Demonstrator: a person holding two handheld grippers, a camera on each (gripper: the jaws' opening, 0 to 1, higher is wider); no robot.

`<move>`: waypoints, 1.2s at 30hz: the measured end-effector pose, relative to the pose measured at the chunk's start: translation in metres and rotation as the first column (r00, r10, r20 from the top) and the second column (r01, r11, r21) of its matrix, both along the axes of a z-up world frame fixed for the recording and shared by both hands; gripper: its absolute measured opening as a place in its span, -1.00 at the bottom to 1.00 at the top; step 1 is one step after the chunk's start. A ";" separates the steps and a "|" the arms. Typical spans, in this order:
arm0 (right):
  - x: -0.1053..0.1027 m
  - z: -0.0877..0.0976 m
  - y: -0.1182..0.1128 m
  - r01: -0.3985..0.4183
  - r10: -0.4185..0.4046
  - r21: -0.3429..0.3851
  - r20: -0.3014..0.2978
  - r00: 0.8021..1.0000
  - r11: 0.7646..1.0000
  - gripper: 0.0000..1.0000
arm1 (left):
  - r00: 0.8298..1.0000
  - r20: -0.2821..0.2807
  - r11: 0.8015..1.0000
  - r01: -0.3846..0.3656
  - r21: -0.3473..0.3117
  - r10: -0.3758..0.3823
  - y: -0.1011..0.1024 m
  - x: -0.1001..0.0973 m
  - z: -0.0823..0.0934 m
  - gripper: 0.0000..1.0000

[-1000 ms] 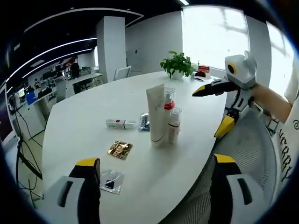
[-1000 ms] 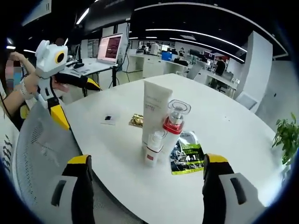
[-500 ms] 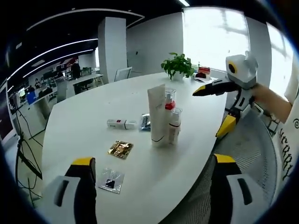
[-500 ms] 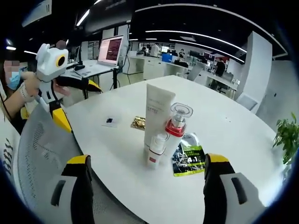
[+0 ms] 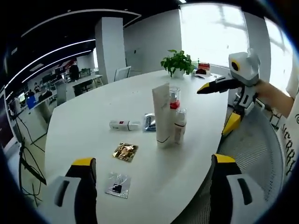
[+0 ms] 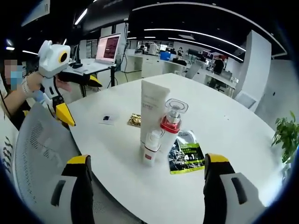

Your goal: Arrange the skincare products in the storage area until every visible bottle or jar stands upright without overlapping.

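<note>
Both grippers off the surface [image 5: 93, 112], fingers spread, holding nothing — left gripper [image 5: 152, 179], right gripper [image 6: 145, 179]. White tube [image 5: 163, 114], red-collared pump bottle [image 6: 170, 123] and small bottle [image 6: 151, 148] stand upright, clustered mid-surface — one small tube [image 5: 124, 125] lies flat nearby.

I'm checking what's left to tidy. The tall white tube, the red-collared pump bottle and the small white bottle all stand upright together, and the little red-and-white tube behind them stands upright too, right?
Not quite. The red-and-white tube lies flat on the table, as the left gripper view shows. The tall white tube, pump bottle and small white bottle do stand upright together.
</note>
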State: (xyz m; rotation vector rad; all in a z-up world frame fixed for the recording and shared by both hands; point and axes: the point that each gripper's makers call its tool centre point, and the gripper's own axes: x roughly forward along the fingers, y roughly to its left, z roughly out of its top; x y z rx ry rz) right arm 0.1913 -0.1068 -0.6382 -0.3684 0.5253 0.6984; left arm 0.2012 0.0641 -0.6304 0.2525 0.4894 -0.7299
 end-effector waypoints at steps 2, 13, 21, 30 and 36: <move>0.000 0.000 0.000 0.001 -0.001 0.000 -0.002 1.000 1.000 0.99 | 1.000 -0.001 1.000 0.004 0.015 -0.004 0.002 0.005 -0.001 0.98; 0.006 0.002 -0.004 0.019 -0.019 0.023 0.003 1.000 1.000 0.82 | 0.998 0.015 0.993 0.056 0.103 -0.058 0.002 0.036 -0.002 0.98; 0.012 -0.001 -0.002 0.021 -0.021 0.029 -0.026 0.999 0.999 0.66 | 0.991 0.031 0.979 0.127 0.159 -0.134 -0.007 0.066 -0.004 0.98; 0.012 -0.006 -0.004 0.037 -0.036 0.036 -0.047 0.998 0.999 0.50 | 0.979 0.037 0.956 0.189 0.225 -0.202 -0.016 0.106 -0.007 0.79; 0.008 -0.010 -0.005 0.049 -0.046 0.040 -0.061 0.997 0.998 0.42 | 0.965 0.050 0.930 0.235 0.282 -0.259 -0.022 0.126 -0.012 0.64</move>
